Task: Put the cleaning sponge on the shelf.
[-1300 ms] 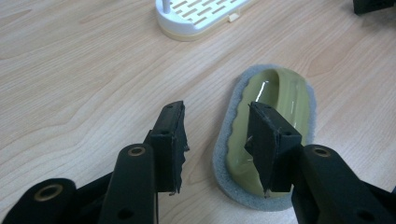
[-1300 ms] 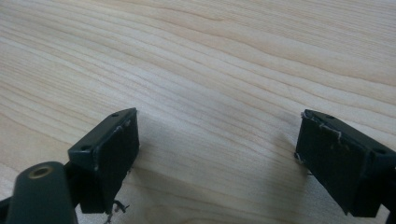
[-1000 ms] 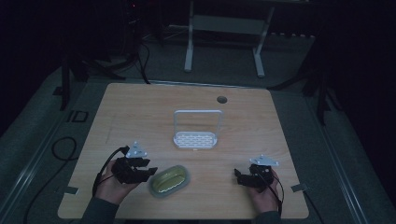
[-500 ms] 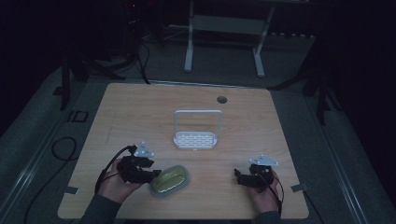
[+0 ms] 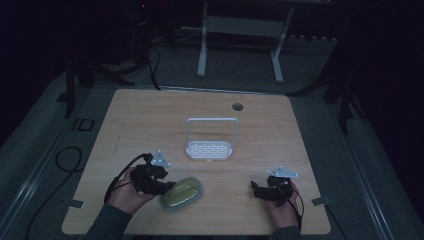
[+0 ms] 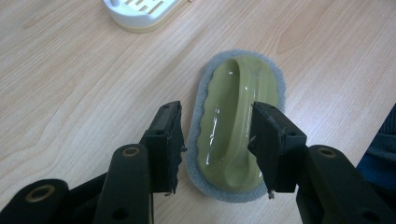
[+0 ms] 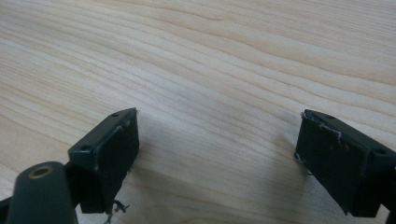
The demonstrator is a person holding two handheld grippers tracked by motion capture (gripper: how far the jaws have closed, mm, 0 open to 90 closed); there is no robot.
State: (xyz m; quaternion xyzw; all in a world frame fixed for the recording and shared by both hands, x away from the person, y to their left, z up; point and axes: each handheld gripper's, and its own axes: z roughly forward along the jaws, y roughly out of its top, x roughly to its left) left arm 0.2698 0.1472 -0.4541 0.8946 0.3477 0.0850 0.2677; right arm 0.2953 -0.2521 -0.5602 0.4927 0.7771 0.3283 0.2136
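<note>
Where the wooden table (image 5: 150, 115) runs toward its near left corner, a black cable (image 5: 112, 182) loops off the left gripper (image 5: 167, 187), which the person's left hand (image 5: 131, 192) holds low over the boards. Its jaws stand partly apart, straddling the near end of the green scrubbing pad (image 5: 181, 193); in the left gripper view (image 6: 215, 144) one jaw sits outside the pad's (image 6: 238, 126) grey felt rim and the other over its glossy green top, beside the raised ridge handle. Whether either jaw actually touches the pad I cannot tell. The pad lies flat on the table, green side up, grey felt showing all round its edge.

Beyond the pad, toward the middle of the table, stands a white slotted tray (image 5: 210, 149) with a tall hoop handle rising upright from its back edge; its front corner peeks into the left gripper view (image 6: 140, 11). Farther back from the pad, near the far edge, is a round cable hole (image 5: 237, 106).

To the right of the pad and well apart from it, the person's right hand (image 5: 282, 205) holds the right gripper (image 5: 256, 189) over bare wood, a grey plate on top. In the right gripper view (image 7: 217, 154) its jaws are spread wide with nothing between them but wood grain (image 7: 210, 70).
</note>
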